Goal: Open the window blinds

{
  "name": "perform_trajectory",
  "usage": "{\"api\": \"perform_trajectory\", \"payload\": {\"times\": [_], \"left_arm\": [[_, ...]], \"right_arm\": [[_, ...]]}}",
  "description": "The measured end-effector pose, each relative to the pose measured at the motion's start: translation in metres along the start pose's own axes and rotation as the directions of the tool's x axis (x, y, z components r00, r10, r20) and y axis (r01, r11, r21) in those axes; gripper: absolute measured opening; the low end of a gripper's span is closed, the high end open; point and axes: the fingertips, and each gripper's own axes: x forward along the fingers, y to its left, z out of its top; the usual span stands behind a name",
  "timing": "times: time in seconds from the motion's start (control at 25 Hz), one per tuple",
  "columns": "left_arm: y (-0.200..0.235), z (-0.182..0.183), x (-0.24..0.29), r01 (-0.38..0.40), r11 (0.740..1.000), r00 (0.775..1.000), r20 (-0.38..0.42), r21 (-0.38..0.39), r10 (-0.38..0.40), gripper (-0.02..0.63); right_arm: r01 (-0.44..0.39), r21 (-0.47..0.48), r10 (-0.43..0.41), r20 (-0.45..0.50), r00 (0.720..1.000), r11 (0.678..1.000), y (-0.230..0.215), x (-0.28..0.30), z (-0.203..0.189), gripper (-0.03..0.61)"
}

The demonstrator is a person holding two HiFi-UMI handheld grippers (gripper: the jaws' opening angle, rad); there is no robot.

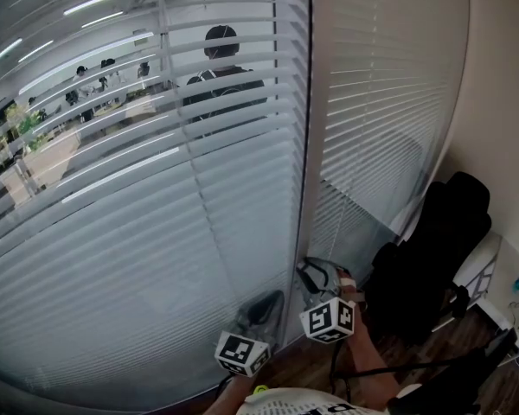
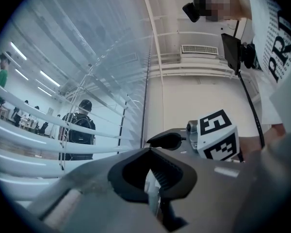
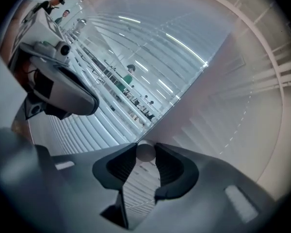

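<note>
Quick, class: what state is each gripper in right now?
Left gripper: shut on a pale thin piece; what it is cannot be told.
Right gripper: shut on the round end of the blinds' wand.

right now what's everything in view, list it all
blinds: 2, white, left one with its upper slats tilted open, right one closed
frame: 1, pale, upright between the blinds
wand: 1, pale, its round end in the right gripper's jaws
chair: 1, black, right, by the wall
people: several, mostly dark clothes, beyond the glass
floor: brown wood, bottom
left gripper: 1, grey, low by the frame, jaw tips together
right gripper: 1, grey, beside the left, closed on the wand
</note>
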Motion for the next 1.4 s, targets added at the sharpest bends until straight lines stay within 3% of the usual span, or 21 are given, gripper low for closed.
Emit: {"api": "perform_trajectory", "payload": {"times": [0.24,0.88,1.16,1.4], "left_arm": [[0.0,0.0,0.0,0.002,1.0,1.0,-0.004,0.002,-0.002,0.005],[0.001,-0.009,-0.005,0.008,1.0,1.0,-0.006,-0.011,-0.008,0.005],[-0.004,-0.006,-0.002,0.02,1.0,1.0,-0.012,-0.022,-0.02,0.005],[-0.01,-0.011,0.003,0.043,0.999,0.999,-0.029,-0.029,-0.044,0.004]], "right_arm": [[-0.031,0.18,0.027,0.025,0.999,0.983,-0.003,0.001,-0.001,0.133],[-0.026,0.312,0.006,0.066,0.998,0.95,-0.002,0.0,-0.004,0.135],[-0.058,0.515,-0.003,0.117,0.993,0.855,-0.006,-0.002,-0.005,0.135],[-0.05,0.559,-0.028,0.131,0.991,0.828,-0.007,0.001,-0.012,0.133]]}}
